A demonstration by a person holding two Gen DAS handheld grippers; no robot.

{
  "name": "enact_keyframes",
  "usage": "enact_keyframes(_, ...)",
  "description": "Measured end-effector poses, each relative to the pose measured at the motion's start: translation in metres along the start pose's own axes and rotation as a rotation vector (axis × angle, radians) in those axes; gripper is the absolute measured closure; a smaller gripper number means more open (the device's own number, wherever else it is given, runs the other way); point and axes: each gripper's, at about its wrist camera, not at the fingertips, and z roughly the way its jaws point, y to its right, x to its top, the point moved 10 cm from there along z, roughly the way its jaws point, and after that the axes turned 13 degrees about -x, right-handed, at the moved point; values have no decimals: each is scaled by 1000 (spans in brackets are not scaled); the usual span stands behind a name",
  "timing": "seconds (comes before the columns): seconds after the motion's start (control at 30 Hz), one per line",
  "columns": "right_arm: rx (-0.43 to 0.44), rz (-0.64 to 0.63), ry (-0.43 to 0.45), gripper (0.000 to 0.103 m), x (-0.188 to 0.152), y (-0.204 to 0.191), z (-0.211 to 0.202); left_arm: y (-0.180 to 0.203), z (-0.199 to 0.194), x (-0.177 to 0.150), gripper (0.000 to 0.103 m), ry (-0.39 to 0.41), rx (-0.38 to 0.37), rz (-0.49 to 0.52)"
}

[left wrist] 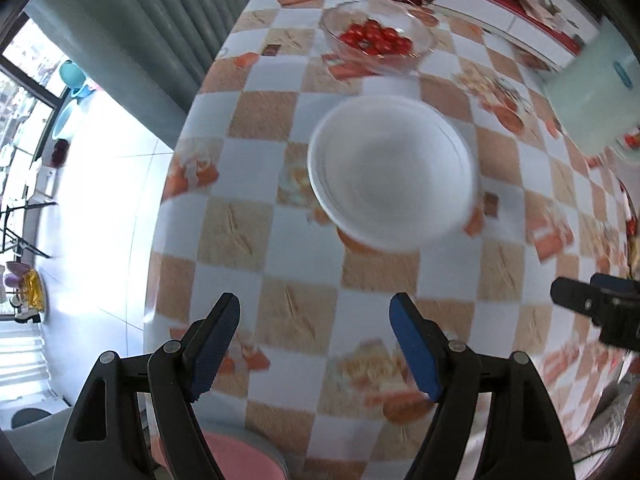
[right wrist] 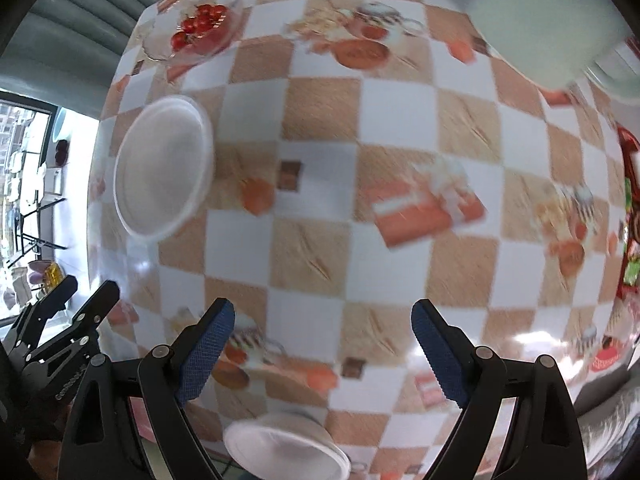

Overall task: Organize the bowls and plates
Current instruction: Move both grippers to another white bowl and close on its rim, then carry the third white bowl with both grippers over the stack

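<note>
A stack of white bowls (left wrist: 390,172) stands on the checkered table, ahead of my left gripper (left wrist: 314,312), which hangs open above the cloth with nothing between its blue pads. The same stack (right wrist: 162,166) shows at the left in the right wrist view. My right gripper (right wrist: 322,316) is open too, over bare cloth. A single white bowl (right wrist: 286,450) sits near the table's front edge, just under and behind the right gripper's fingers. The left gripper (right wrist: 52,320) shows at the lower left of the right wrist view.
A glass bowl of cherry tomatoes (left wrist: 378,38) stands at the far side of the table. A pale green container (left wrist: 596,92) is at the right. A pink stool seat (left wrist: 240,460) sits below the table's near edge. Floor and windows lie to the left.
</note>
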Motion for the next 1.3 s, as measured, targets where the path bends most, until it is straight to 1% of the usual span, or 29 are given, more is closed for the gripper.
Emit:
enact_keyframes(0.1,2,-20,1,12,15,-16,4,-5,6,15,23,10,8,-17)
enact_keyframes(0.23,10,-21,5,12,35,-30,11,-9,15,36,23,16,32,-16)
enact_keyframes(0.33,13,-8,7,12,49,-38,17,-11,25,49,23,4,39,1)
enact_keyframes(0.47,23,1,7,12,65,-50,26,-15,38,64,23,-3,69,30)
enact_keyframes(0.7,24,-5,16,12,87,-69,37,-25,62,78,23,-23,71,42)
enact_keyframes(0.9,16,-30,14,12,96,-86,49,-31,77,88,23,-35,81,52)
enact_keyframes(0.93,13,-34,14,14,96,-86,51,-31,79,89,23,-36,86,58)
enact_keyframes(0.97,12,-41,10,24,96,-88,54,-32,81,90,23,-41,91,60)
enact_keyframes(1.0,12,-44,2,37,95,-90,57,-33,84,90,24,-50,89,58)
enact_keyframes(1.07,20,-47,7,41,97,-94,58,-32,87,91,32,-49,53,40)
enact_keyframes(1.1,25,-58,12,47,98,-97,58,-30,88,91,35,-53,32,35)
enact_keyframes(1.13,32,-73,14,50,98,-100,56,-29,88,92,42,-56,21,38)
enact_keyframes(1.17,49,-82,11,60,96,-103,56,-25,89,93,54,-63,1,50)
enact_keyframes(1.2,70,-86,-1,70,94,-108,56,-19,90,94,60,-75,-17,65)
enact_keyframes(1.23,73,-88,-9,75,93,-112,58,-13,93,97,69,-83,-24,76)
enact_keyframes(1.3,76,-97,-14,84,91,-118,58,-10,93,99,69,-91,-9,94)
